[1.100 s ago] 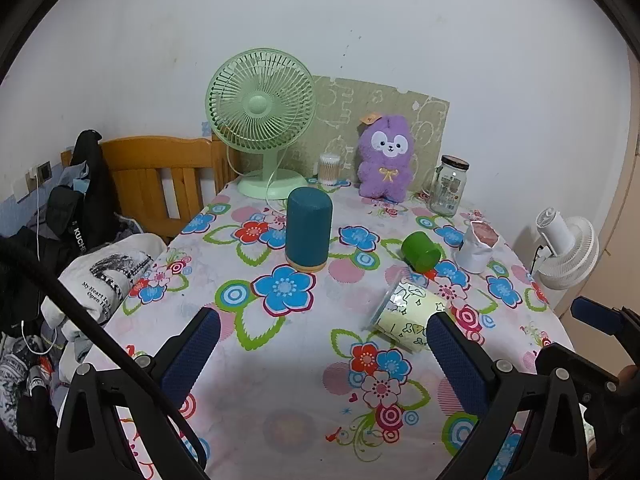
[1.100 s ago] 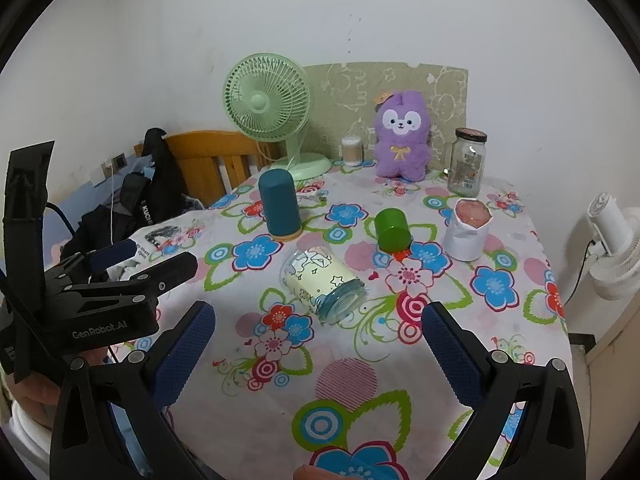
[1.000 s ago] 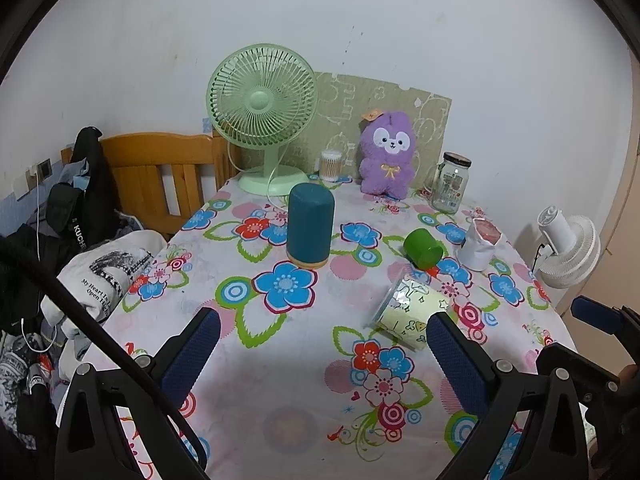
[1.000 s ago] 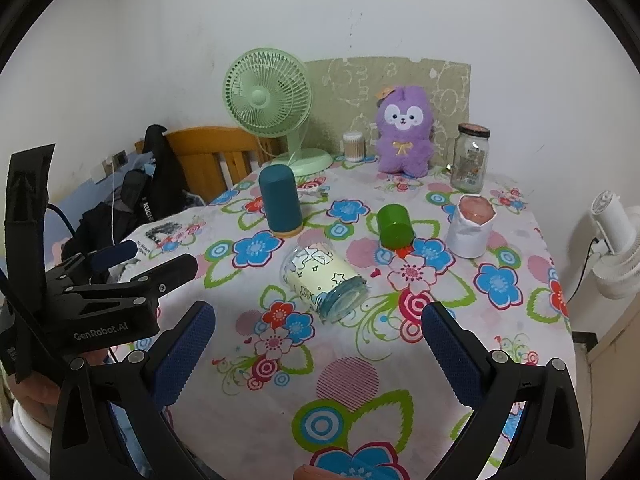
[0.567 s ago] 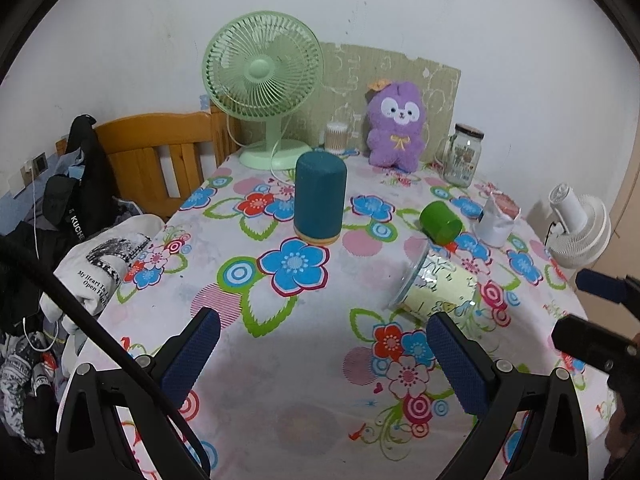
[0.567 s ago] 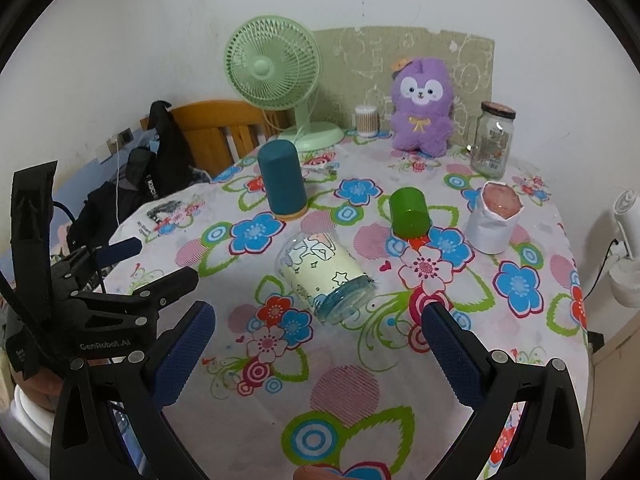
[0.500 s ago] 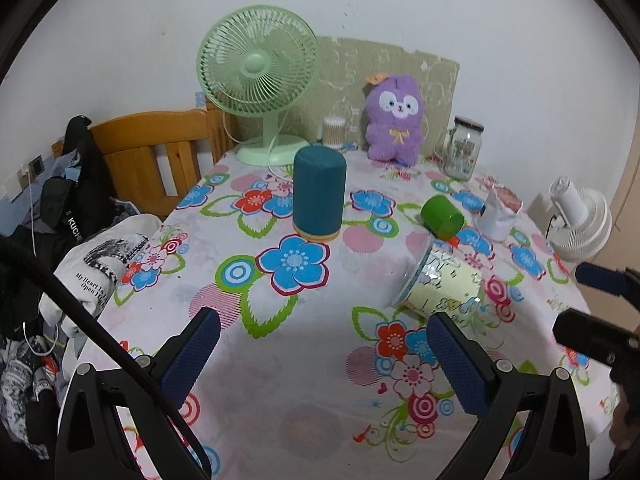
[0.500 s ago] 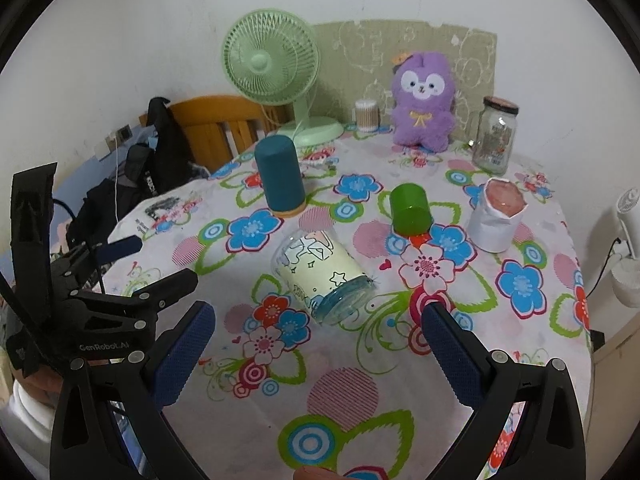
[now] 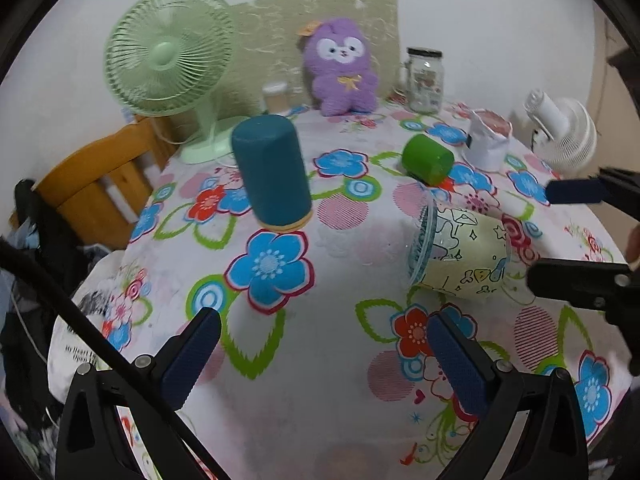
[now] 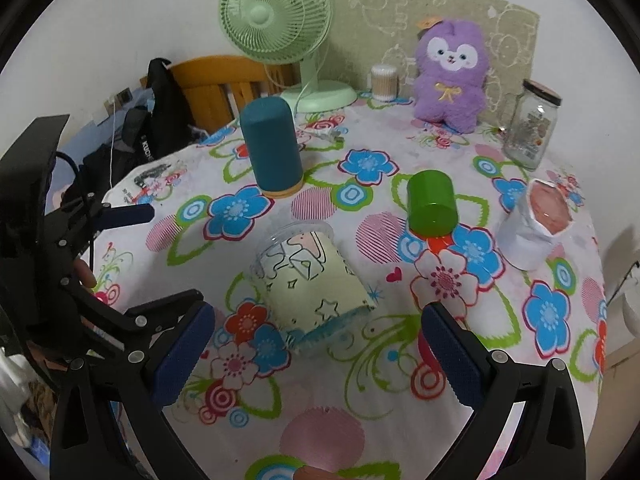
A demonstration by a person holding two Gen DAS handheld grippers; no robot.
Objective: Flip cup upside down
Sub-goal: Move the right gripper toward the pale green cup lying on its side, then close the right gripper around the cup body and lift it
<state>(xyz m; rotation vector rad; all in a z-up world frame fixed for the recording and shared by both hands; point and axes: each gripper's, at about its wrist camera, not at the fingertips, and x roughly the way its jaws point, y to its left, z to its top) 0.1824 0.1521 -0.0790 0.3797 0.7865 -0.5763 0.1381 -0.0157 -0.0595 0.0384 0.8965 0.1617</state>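
- Right now my right gripper [image 10: 318, 354] is spread wide and holds nothing, and the clear plastic cup [image 10: 310, 286] lies on its side on the floral tablecloth [image 10: 460, 360] just ahead of its pads.
- From my left wrist view, the cup [image 9: 460, 256] sits at two o'clock, its rim turned toward the teal cylinder [image 9: 272, 172]; my left gripper [image 9: 320, 360] is also gaping and empty.
- Only the right wrist view shows the cup's closed base pointing back at me, with the green cup [image 10: 430, 202] tipped over at one o'clock.
- Only the left wrist view shows a white fan [image 9: 560, 132] off the table's edge at two o'clock.
- Both views catch the purple plush [image 10: 450, 76] and green fan [image 10: 276, 12] at twelve.
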